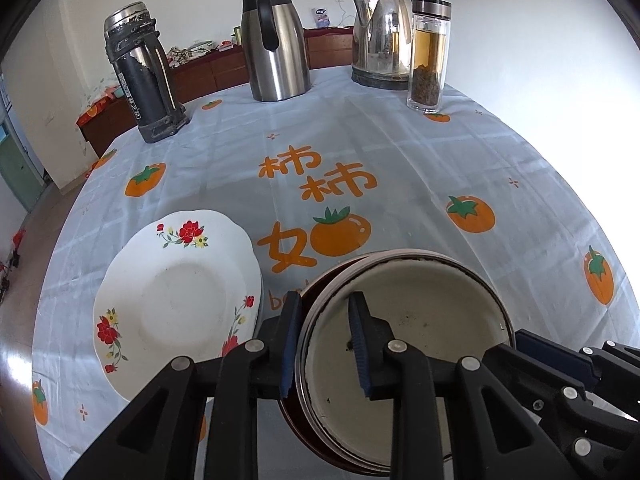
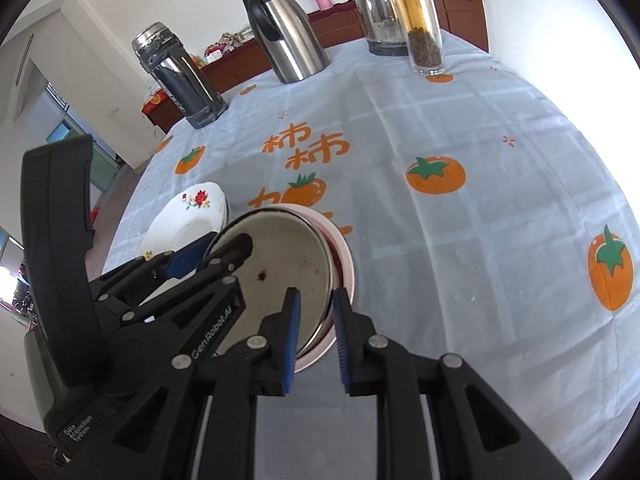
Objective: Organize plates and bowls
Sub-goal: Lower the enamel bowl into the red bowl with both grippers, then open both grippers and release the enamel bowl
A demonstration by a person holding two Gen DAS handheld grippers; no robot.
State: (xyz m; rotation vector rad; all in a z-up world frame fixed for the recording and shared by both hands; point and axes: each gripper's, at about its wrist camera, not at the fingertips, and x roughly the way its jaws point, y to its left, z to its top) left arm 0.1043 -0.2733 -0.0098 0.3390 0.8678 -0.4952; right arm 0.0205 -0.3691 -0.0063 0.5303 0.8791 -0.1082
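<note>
Two nested bowls: metal-rimmed bowl [image 1: 420,332] w/ cream inside, seated in a dark-red bowl [image 1: 308,292] (pink outside in right view), low centre of table, near front edge. Openings up, slightly tilted; round, so no long axis. Left gripper [image 1: 326,344] clamped on left rim of both bowls, one pad inside, one outside. Right gripper [image 2: 316,340] clenched on the near-right rim, same way. Each gripper also seen in the other's view.

One floral plate [image 1: 176,304], white w/ red flowers, face up, just left of bowls, close to but apart from left gripper's outer finger; possibly a second plate under it, can't tell.

Far side, four vessels in a row: dark flask [image 1: 144,76], steel carafe [image 1: 276,44], electric kettle [image 1: 380,40], glass tea bottle [image 1: 428,56] just beside kettle.

Tablecloth [image 1: 400,152], pale blue w/ orange fruit print, bare through middle and right: wide open room there. Table's left edge close beyond plate; floor below.
</note>
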